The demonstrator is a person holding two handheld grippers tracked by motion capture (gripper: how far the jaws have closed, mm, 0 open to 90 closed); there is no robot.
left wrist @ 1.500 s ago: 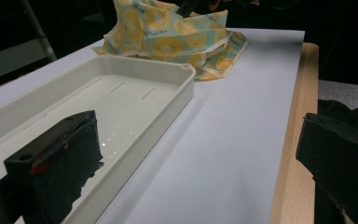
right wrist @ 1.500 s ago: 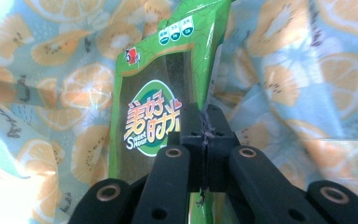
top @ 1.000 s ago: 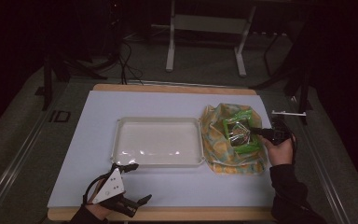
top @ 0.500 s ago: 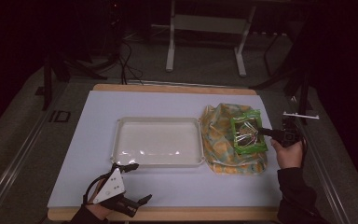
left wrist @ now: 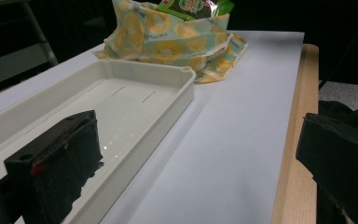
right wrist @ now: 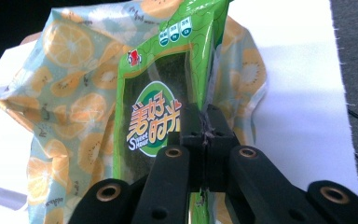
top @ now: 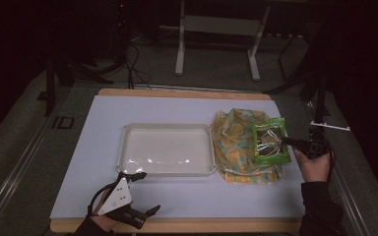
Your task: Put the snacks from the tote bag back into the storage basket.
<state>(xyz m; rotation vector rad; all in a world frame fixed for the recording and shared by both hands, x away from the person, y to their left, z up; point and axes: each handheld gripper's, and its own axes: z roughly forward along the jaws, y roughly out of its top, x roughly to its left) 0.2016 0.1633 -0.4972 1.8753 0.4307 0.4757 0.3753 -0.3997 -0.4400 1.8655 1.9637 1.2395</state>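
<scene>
While my right tongs (top: 286, 141) clamp the green snack packet (top: 270, 143) above the fruit-print bag (top: 236, 147) at the counter's right edge | left tongs (top: 145, 214) wide, idle | next: carry packet to white tray (top: 128, 157).

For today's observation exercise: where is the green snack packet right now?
In the high view the green snack packet is at the table's right side, over the fruit-print bag, pinched by the right gripper, right of the white tray.

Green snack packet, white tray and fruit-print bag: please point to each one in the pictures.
green snack packet (right wrist: 154, 121), right gripper view, printed front
white tray (top: 165, 148), high view, bare floor
fruit-print bag (top: 234, 142), high view, left side of the cloth
</scene>
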